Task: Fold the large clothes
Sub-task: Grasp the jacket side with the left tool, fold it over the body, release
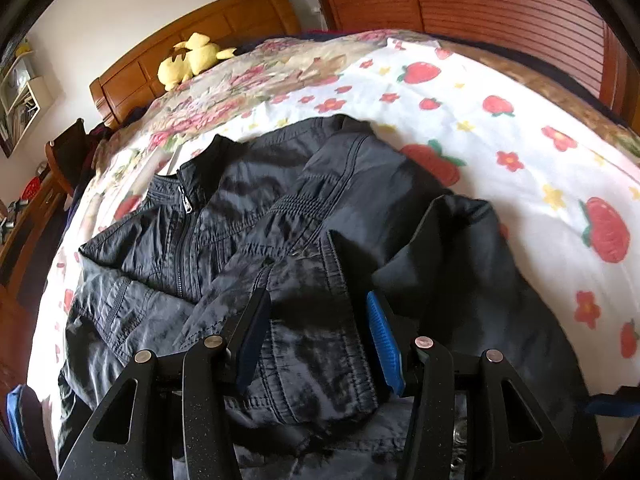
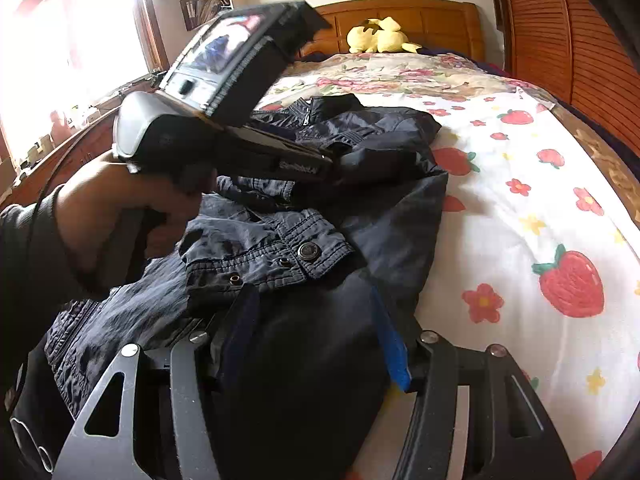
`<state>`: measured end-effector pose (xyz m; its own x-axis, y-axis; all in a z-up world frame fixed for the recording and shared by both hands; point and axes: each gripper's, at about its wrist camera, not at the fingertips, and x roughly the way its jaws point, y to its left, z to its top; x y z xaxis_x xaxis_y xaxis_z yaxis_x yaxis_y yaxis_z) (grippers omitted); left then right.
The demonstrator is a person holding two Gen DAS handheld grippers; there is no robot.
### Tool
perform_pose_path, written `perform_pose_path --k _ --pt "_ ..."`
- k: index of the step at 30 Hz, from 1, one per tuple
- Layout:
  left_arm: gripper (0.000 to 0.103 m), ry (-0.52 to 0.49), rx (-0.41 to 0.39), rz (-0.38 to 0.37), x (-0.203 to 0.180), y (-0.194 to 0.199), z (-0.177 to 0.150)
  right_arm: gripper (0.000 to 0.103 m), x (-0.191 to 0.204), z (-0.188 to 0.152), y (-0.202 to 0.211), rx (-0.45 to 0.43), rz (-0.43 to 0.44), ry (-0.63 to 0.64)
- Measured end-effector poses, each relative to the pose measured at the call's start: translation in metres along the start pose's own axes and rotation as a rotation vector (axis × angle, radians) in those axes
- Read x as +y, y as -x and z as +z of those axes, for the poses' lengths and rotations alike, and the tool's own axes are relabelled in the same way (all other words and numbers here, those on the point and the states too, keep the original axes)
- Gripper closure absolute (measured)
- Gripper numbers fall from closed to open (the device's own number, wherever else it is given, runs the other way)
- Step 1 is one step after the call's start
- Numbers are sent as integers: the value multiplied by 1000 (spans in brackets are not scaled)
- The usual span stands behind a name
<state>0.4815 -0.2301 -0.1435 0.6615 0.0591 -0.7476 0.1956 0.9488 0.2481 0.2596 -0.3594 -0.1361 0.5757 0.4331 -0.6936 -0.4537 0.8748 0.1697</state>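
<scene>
A dark navy zip jacket [image 1: 248, 216] lies on the bed, front up, collar toward the headboard, its right side folded in over the body. My left gripper [image 1: 316, 300] is open above the folded sleeve cuff [image 1: 320, 344], holding nothing. In the right wrist view the jacket [image 2: 360, 136] spreads across the bed's left part. My right gripper [image 2: 312, 300] is open, with dark jacket fabric [image 2: 312, 360] lying between its fingers near the cuff with snap buttons [image 2: 280, 256]. The left gripper's body and the hand on it [image 2: 224, 128] reach over the jacket.
The bed has a white strawberry-print sheet [image 1: 520, 152] and a floral quilt [image 1: 248, 80] toward the wooden headboard [image 1: 192, 40]. A yellow plush toy [image 1: 192, 60] lies by the headboard. A wooden louvred wardrobe [image 1: 500, 0] stands beyond the bed. A desk and window [image 2: 60, 60] stand left.
</scene>
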Motion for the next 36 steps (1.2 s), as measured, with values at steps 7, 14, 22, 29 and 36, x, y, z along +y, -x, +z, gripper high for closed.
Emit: perform_pose_path --k 7,14,22,29,36 --pt "95 -31 -30 57 7 19 2 45 2 2 1 -7 -22 11" --pt "96 38 -156 96 50 88 -22 45 15 10 4 -42 -31 35" --pt "96 33 -176 102 70 133 -86 45 23 19 4 -65 -85 19" --pt "96 66 -158 100 86 144 -132 45 46 34 7 -70 -118 29" --pt "89 122 -128 63 102 156 -171 45 68 41 -4 -41 -133 67"
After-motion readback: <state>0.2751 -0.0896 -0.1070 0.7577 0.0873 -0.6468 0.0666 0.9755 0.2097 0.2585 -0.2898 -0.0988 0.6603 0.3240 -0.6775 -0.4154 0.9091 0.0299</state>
